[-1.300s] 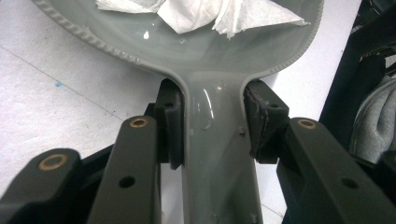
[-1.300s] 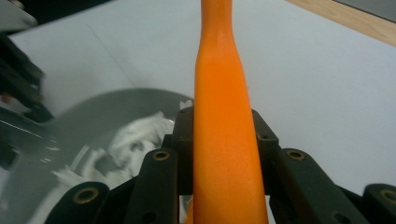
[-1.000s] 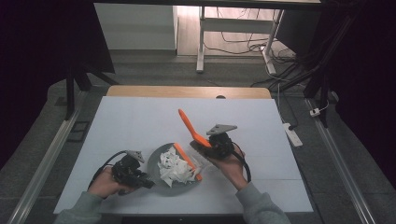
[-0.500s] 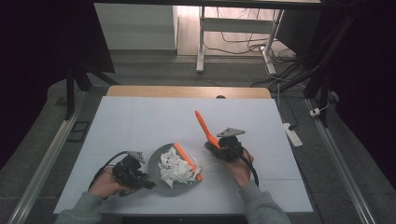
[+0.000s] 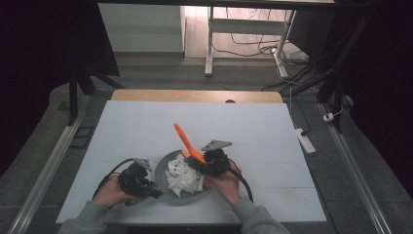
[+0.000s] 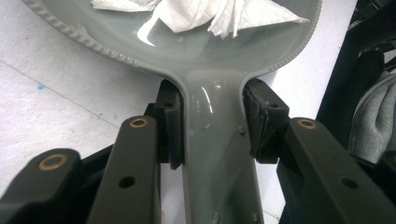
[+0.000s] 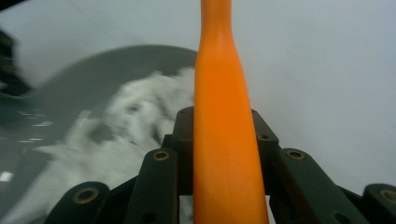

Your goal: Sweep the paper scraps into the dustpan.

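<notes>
Writing or labels cannot be made out on anything here. Glossy grey glaze covers the pan-shaped dish (image 5: 171,191), a shallow round bowl with a beaded rim and a flat handle; it sits on the white table (image 5: 253,131) near the person's edge. Inside lie crumpled white paper pieces (image 5: 184,176), soft and creased, heaped toward the middle. The left gripper (image 5: 148,187) is clamped on the dish handle (image 6: 217,154), its black padded jaws pressing both sides of the smooth grey neck. The right gripper (image 5: 198,165) grasps a smooth matte orange tool (image 5: 187,142), a long rounded bar that narrows away from the jaws and slants up and away over the table beyond the dish's far rim. The right gripper view is blurred over the paper.
</notes>
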